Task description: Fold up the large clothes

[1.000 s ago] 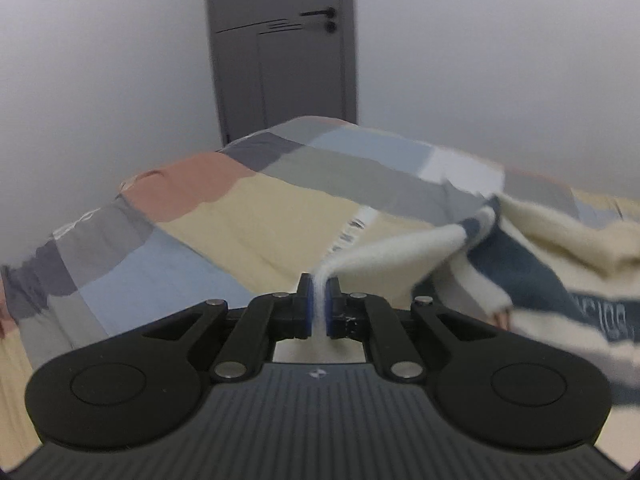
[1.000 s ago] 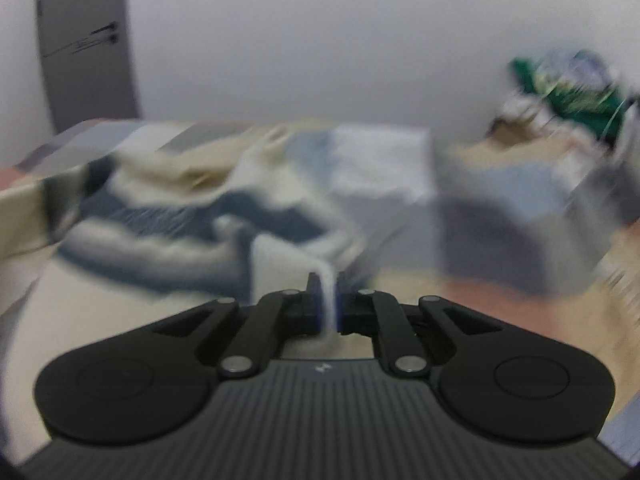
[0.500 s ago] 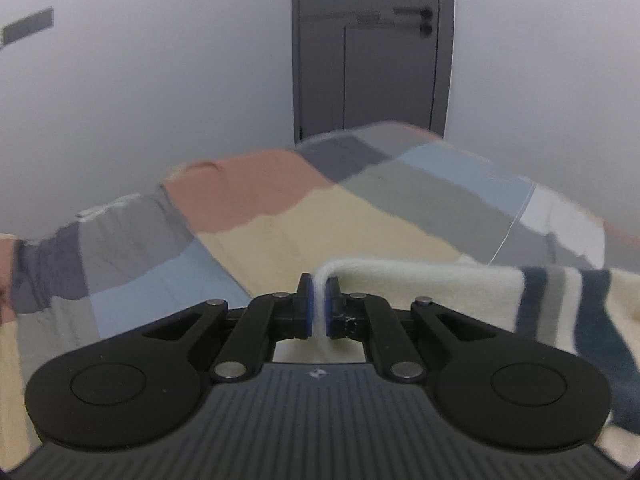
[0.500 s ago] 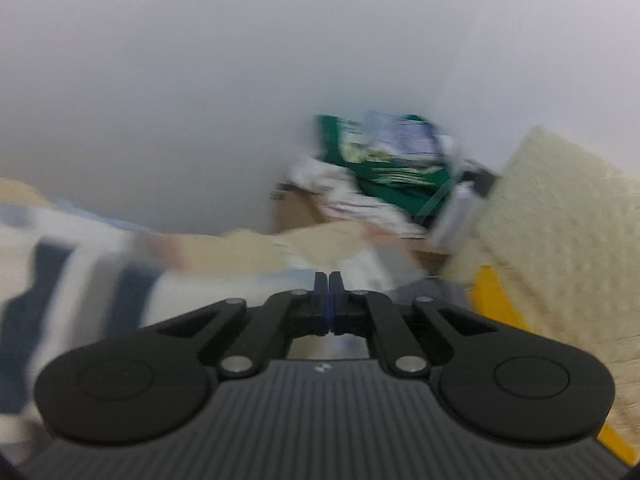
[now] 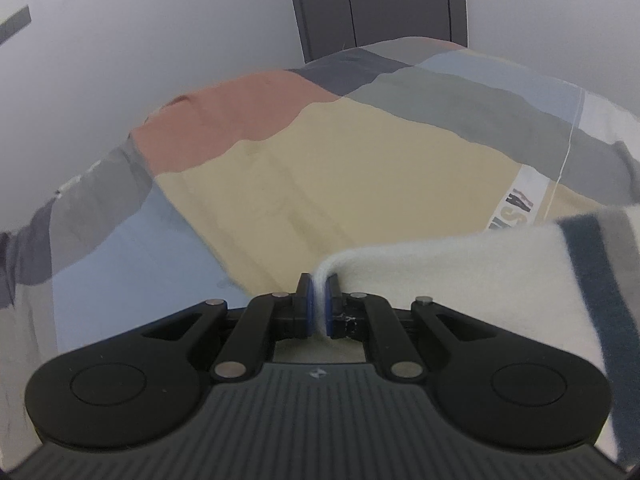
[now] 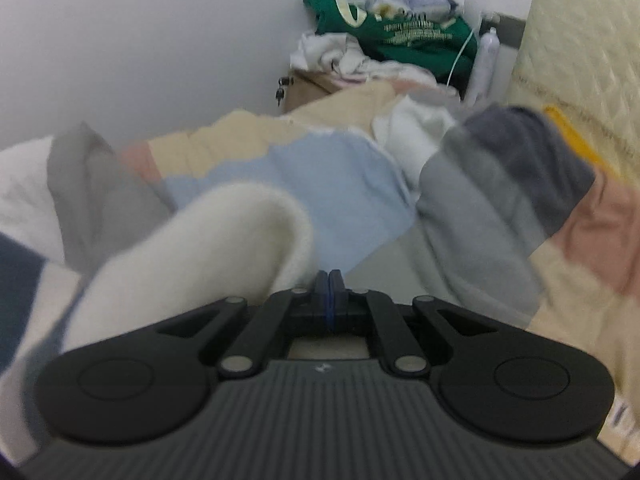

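A cream knit sweater (image 5: 460,280) with dark blue and grey stripes hangs from my left gripper (image 5: 318,300), which is shut on its edge, white fabric showing between the blue pads. It stretches off to the right above the patchwork bed cover (image 5: 340,168). In the right wrist view the same sweater (image 6: 200,248) bulges up in a cream fold against the left finger of my right gripper (image 6: 329,292). Those jaws are pressed together; the pinched edge itself is hidden below the fold. Both views are blurred by motion.
A grey door (image 5: 380,0) stands behind the bed's far end. In the right wrist view a pile of clothes (image 6: 400,36) with a green garment fills the corner, beside a white bottle (image 6: 486,60) and a cream quilted headboard (image 6: 580,60). The bed cover (image 6: 312,184) lies rumpled.
Both grippers have swept sideways and lower over the bed, carrying the sweater. The left view swung towards the door; the right view swung from the bed to the corner pile.
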Tool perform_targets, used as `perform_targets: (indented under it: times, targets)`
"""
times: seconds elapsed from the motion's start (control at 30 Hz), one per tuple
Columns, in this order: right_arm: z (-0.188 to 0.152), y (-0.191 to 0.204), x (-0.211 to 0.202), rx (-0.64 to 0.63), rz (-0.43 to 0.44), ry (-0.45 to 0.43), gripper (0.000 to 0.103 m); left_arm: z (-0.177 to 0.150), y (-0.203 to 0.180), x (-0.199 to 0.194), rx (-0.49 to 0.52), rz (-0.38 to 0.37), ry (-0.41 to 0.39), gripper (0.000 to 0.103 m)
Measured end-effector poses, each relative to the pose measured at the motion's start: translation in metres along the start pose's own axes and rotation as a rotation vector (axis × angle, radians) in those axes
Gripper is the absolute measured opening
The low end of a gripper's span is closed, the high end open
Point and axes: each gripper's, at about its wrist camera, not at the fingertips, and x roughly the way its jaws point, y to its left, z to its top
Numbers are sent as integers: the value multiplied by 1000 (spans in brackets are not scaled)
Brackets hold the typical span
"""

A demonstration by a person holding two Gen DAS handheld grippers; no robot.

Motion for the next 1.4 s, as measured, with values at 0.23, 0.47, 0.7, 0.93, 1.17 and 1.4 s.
perform_targets:
  times: [0.23,0.47,0.7,0.93,1.17,1.4]
  targets:
    - [4,-2,-17,40,-5,-72,6,0,0,-31,-2,-47,-14,59]
    - [9,-5,-76,87,77,-99,52,-6,-1,-109,8,-216,-73,60]
    - [2,11,-164,50,235,-145,53,-28,1,-210,25,-414,-145,60]
    - [-27,34,-254,20,396,-117,53,-77,6,-277,59,-557,-97,60]
    - [-74,73,-320,-24,625,-34,53,-119,12,-313,69,-656,-49,60]
    - [-119,133,-358,-164,824,83,53,-147,8,-325,77,-741,49,60]
